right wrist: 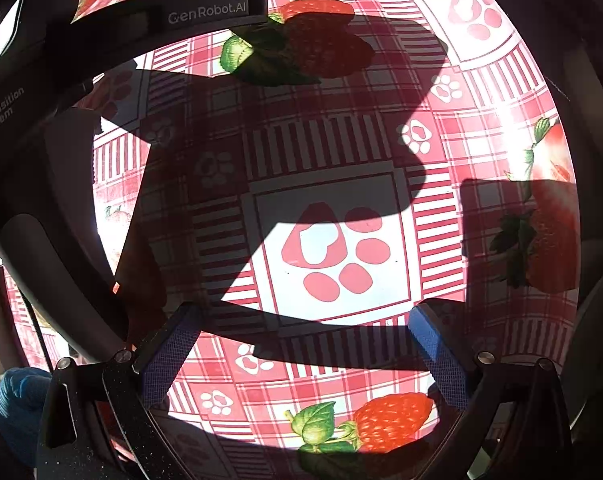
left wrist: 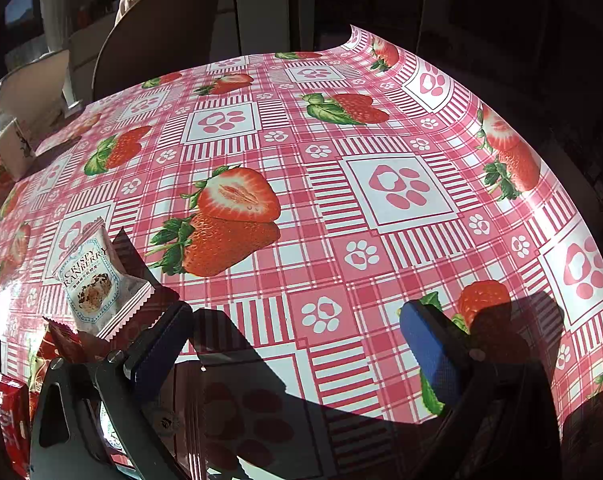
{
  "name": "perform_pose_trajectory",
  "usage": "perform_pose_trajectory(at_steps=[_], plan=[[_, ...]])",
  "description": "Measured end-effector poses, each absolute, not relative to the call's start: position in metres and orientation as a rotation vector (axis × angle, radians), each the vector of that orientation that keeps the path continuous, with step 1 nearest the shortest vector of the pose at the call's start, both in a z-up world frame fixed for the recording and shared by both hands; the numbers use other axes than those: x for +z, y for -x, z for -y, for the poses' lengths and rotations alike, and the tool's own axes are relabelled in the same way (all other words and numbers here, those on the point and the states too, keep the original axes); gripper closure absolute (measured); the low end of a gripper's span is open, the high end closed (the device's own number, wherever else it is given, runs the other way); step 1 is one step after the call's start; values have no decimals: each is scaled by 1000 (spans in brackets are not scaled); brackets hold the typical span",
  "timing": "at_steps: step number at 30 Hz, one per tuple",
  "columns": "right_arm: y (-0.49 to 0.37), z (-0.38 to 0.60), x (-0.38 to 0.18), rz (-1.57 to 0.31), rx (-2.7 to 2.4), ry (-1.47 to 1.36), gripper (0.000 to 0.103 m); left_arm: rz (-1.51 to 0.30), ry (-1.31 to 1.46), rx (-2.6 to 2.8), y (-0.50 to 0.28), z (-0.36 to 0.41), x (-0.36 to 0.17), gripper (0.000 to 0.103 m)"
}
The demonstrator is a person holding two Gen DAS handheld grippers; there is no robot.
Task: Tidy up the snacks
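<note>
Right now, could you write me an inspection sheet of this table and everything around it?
Surface: strawberry-print tablecloth, sunlit with hard shadows.
Job's things: Crispy Cranberry packet tilted at left; red snack packets below it.
Clutter: white box at far left edge.
Grippers: left gripper open, empty; right gripper open, empty, over the cloth.
Cables: thin black cable beside the other device.
Surroundings: chair back behind the table; dark room beyond.

The red snack packets (left wrist: 11, 420) at the left wrist view's lower left are cut off by the edge and partly hidden behind the left gripper's fingers (left wrist: 161, 352); their print cannot be read.
</note>
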State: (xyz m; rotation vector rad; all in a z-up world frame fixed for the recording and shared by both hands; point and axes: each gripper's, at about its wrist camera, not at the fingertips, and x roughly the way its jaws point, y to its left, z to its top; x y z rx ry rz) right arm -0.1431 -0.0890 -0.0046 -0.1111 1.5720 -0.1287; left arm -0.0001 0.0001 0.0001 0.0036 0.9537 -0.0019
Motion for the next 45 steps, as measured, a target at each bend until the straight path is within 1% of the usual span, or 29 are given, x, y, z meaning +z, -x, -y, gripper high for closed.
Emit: perform_pose_trajectory(at_steps=[24,34,38,43,45], plan=[[141,85,0,-1528,-63,85,0,-954,-4,-2,0,0,0,0],[141,85,1,-1563,-57,40,0,-954,-4,-2,0,0,0,0],[130,85,0,-1603,-64,44,0,-954,-4,-2,0,0,0,0],[117,88,-8,-1608,-120,92,0,-955,-6,-1,0,0,0,0],[112,88,-10,-1615,-125,98,0,-1006,-18,-22,-4,-2,1,0]])
